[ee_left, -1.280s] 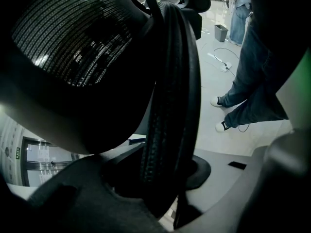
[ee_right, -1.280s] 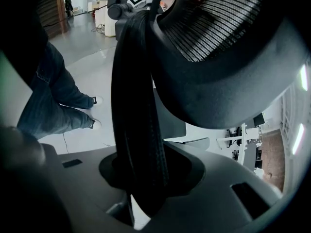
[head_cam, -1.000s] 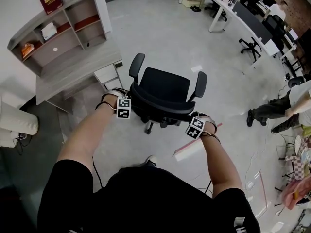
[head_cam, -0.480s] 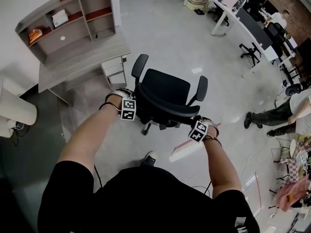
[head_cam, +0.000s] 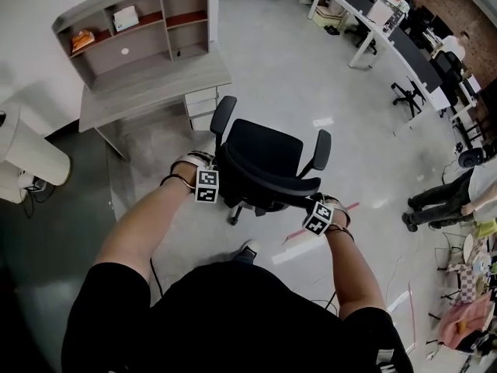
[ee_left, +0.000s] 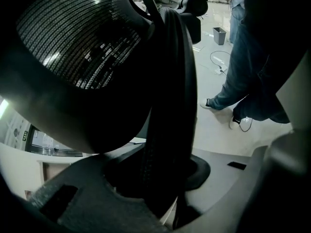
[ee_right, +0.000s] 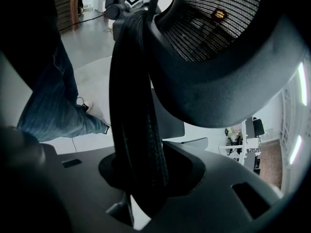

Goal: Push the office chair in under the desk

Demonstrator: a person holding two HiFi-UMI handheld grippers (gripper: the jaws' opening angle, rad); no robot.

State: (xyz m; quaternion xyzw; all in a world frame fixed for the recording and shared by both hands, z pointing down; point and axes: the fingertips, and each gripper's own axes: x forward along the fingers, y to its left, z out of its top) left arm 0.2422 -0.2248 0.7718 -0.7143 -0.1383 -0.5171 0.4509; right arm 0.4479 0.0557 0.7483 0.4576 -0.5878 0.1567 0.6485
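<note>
Clearly the desk (head_cam: 155, 92) stands ahead to the left, and the office chair (head_cam: 264, 158) is on open floor near it, not yet under. Pushed straight, its armrest (head_cam: 223, 115) could hit the drawer unit (head_cam: 200, 103). The left gripper (ee_left: 163, 178) and the right gripper (ee_right: 141, 178) each clamp the backrest rim (ee_left: 170, 81). The seat hides most of the wheel base.

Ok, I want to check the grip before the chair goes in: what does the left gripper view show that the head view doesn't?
Only the left gripper view: the jaws of the left gripper closed on the backrest rim, the mesh close up, and legs in jeans behind. Only the head view: the desk ahead with its shelves, and the chair's seat and armrests. Both: the office chair itself, the right gripper at the rim's far end, and the pale floor.
</note>
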